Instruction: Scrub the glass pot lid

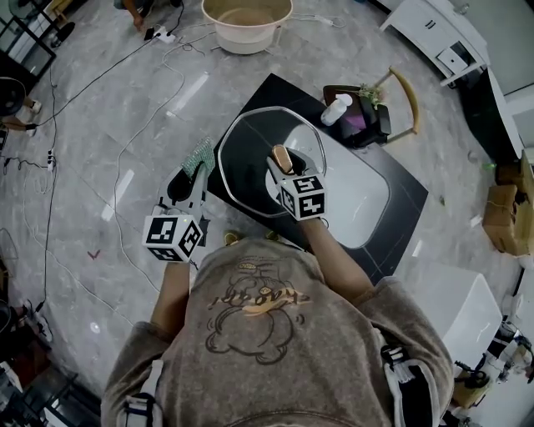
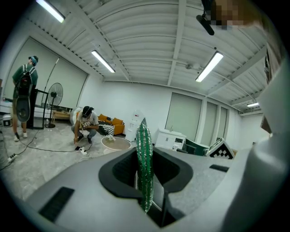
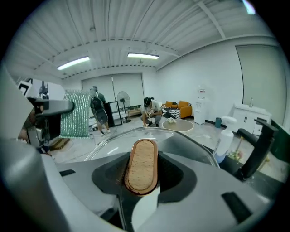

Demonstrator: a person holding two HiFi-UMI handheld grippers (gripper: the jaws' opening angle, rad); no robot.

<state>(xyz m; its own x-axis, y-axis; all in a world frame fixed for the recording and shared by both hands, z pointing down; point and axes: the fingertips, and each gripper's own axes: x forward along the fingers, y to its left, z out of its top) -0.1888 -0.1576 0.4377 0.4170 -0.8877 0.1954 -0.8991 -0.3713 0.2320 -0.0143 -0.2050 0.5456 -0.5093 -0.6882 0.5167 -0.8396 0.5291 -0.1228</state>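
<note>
**Inspector:** What is recorded for the right gripper (image 1: 279,164)?

**Assessor:** Its jaws are seen clamped on the wooden handle (image 3: 141,165) of the glass pot lid (image 1: 250,171). The lid is carried clear of the surface, tilted, over the left end of the white sink (image 1: 363,200) set in the black counter (image 1: 405,221).

**Inspector:** And the left gripper (image 1: 194,173)?

**Assessor:** It is closed on a green scouring cloth (image 2: 145,163), which is pinched edge-on between the jaws and stands upright. In the head view the cloth is placed just beside the lid's left rim (contact between them cannot be confirmed). In the right gripper view it is seen apart, to the left of the glass.

**Inspector:** Anything else noted nearby?

**Assessor:** A white spray bottle (image 1: 336,109) is found at the far side of the sink, and a beige basin (image 1: 247,23) is noted on the floor beyond the counter
</note>
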